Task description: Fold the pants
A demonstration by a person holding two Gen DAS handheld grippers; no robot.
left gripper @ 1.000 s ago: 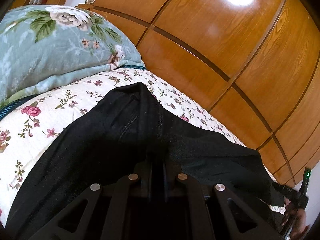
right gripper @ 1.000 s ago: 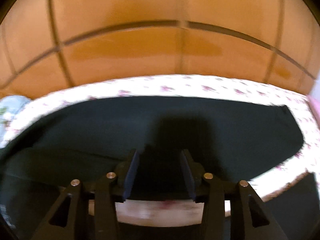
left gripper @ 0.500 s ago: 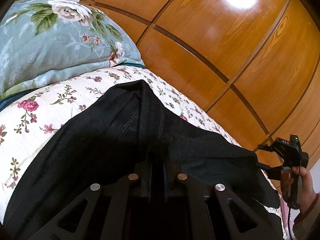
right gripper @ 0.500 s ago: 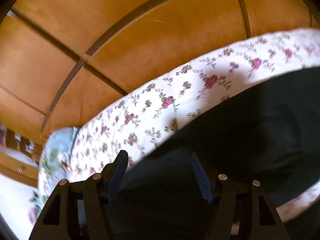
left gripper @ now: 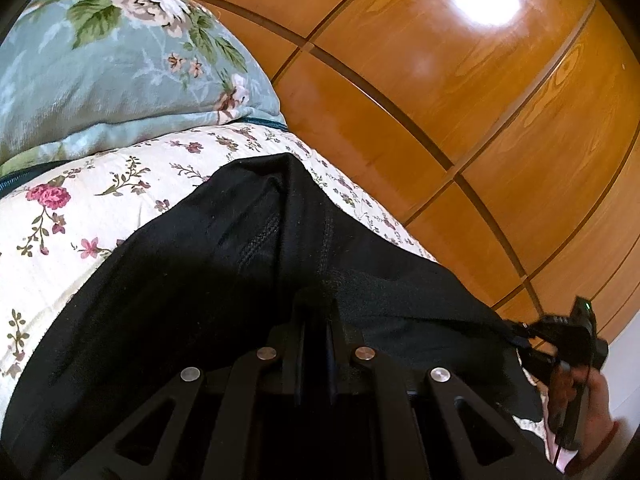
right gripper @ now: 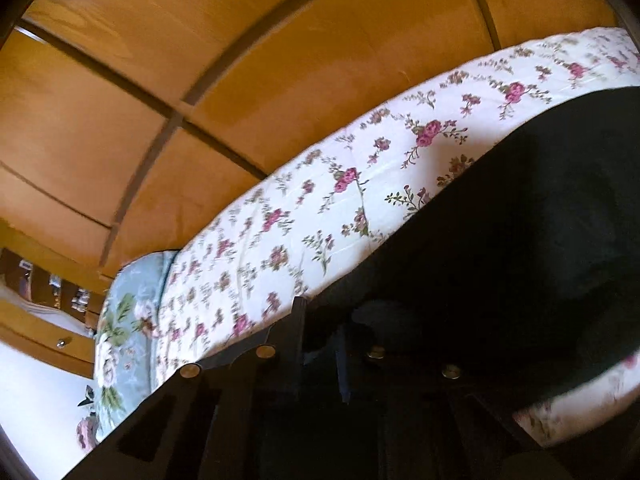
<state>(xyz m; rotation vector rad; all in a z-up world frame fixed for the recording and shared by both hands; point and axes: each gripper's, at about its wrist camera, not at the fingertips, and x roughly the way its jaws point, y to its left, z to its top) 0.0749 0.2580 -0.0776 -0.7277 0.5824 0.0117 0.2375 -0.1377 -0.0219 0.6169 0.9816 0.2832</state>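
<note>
Black pants [left gripper: 224, 248] lie spread on a floral bedsheet [left gripper: 72, 216]. My left gripper [left gripper: 316, 312] is shut on a bunched fold of the pants near the waist. In the right wrist view the pants [right gripper: 520, 240] fill the lower right, and my right gripper [right gripper: 320, 328] has its fingers narrowed onto the dark fabric at the pants' edge. In the left wrist view the right gripper [left gripper: 516, 334], in a hand, touches the pants' far right edge.
A blue floral pillow [left gripper: 112, 64] lies at the head of the bed, also seen in the right wrist view [right gripper: 124, 332]. A wooden panelled wardrobe [left gripper: 460, 100] stands close behind the bed. The bedsheet [right gripper: 320, 208] is bare beside the pants.
My right gripper swung left, dropped to the pants' edge and closed from wide open onto the fabric. My left gripper kept its hold and barely moved.
</note>
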